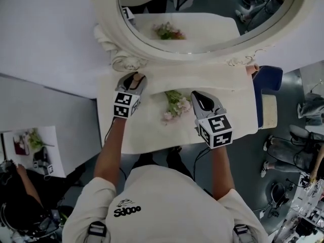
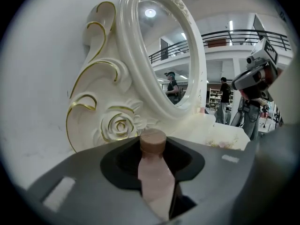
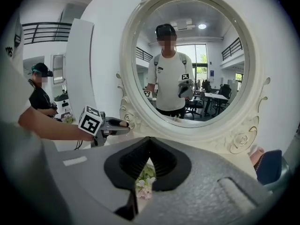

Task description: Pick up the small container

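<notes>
**Right gripper view.** The right gripper [image 3: 149, 139] is shown with its jaws drawn together and nothing held. Pink and white flowers [image 3: 144, 184] are glimpsed through the gap beneath. An oval mirror [image 3: 213, 41] in a carved cream frame is faced, and a person in white is reflected in it. At left, the left gripper [image 3: 121, 125] is seen with a small container [image 3: 124, 123] lodged at its tip.

1. An oval mirror [image 1: 202, 19] in a cream carved frame [image 2: 140, 64] stands along the tabletop's [image 1: 147, 133] far edge. Gold scrolls and a carved rose [image 2: 119, 125] trim its lower left side.
2. A sprig of pink and white flowers [image 1: 174, 105] lies near the tabletop's middle.
3. A blue upholstered piece [image 1: 268, 80] sits against the right edge.
4. A printed sheet [image 1: 35, 148] lies on the floor, left of the tabletop.
</notes>
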The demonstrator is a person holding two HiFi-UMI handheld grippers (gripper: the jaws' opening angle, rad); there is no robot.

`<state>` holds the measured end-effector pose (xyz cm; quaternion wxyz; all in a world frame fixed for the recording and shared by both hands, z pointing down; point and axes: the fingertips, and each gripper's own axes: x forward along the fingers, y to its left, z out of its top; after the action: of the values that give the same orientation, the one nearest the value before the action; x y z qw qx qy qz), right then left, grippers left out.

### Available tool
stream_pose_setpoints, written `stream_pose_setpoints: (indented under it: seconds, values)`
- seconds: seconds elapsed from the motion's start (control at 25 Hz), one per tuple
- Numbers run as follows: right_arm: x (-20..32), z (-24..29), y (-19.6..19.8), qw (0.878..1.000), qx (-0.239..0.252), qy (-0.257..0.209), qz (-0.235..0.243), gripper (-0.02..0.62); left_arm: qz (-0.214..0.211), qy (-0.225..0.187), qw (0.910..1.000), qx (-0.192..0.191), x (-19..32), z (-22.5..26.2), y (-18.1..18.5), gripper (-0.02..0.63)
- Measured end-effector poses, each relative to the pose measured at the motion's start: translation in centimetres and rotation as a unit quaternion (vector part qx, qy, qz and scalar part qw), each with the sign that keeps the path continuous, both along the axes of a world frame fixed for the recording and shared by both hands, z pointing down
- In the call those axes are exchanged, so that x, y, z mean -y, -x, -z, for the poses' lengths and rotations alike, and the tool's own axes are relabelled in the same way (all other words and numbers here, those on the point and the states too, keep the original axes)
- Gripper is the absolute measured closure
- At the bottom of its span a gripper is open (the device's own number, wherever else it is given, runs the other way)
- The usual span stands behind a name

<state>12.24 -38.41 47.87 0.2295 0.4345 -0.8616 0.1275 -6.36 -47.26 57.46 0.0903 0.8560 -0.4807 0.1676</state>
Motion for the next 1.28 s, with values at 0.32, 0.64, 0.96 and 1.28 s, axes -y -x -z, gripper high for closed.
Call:
stream_pose_setpoints:
  seconds: [0.32,0.64,0.96,1.28]
  values:
    - [-1.0,1.7,-2.2,0.999,-0.007,-0.025,-0.022,0.592,-0.002,-0.011,0.9999,-0.011,-2.3,1.9,-0.5,0.456]
    - [-2.5,4.7,-2.9,0.998,-0.008,-0.059,-0.018,0.592,-0.018,-0.039,0.9989,-0.017,-6.1,7.7,-1.6,0.454]
    - [-2.4,8.6,-2.1,0.994,0.003,-0.108,-0.004,0.592,-0.043,-0.088,0.995,-0.019,-9.0,15.1,-2.8,0.456]
    - [-1.7,11.2,-0.8,0.989,0.008,-0.147,0.02,0.592,-0.046,-0.143,0.9883,-0.028,-11.0,21.1,-2.3,0.456]
